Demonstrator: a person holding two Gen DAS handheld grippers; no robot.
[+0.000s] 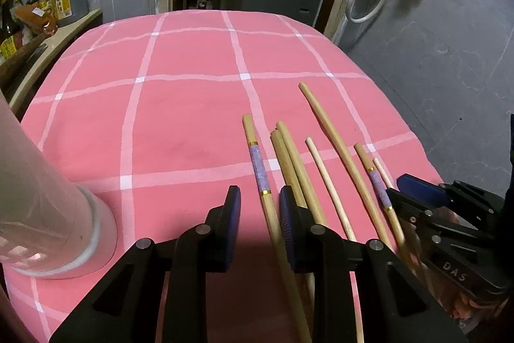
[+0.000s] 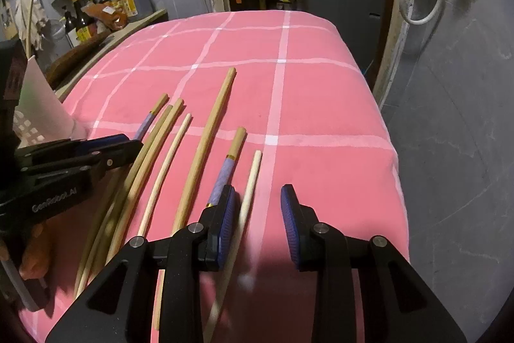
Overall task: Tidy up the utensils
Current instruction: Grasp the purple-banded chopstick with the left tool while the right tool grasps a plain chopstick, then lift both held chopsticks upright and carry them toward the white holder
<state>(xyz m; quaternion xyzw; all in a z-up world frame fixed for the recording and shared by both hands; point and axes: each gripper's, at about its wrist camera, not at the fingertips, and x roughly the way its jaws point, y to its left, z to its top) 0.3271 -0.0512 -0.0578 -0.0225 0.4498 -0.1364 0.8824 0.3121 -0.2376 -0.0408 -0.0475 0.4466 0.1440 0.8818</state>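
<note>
Seven chopsticks fanned on the pink checked desk, all apart from the tall translucent holder at near left.

Left gripper: jaws part-open, not pressing; purple-banded chopstick lies between them, hard against the right pad.

Right gripper: likewise part-open around the thin pale chopstick, close to its left pad.

Risks:
- Off-centre sticks may roll or pivot as the jaws close.
- The left gripper's right pad crowds the plain pair, so a neighbour may get dragged.
- Soft cloth could bunch.

Black fingers, seemingly blue-padded
</note>
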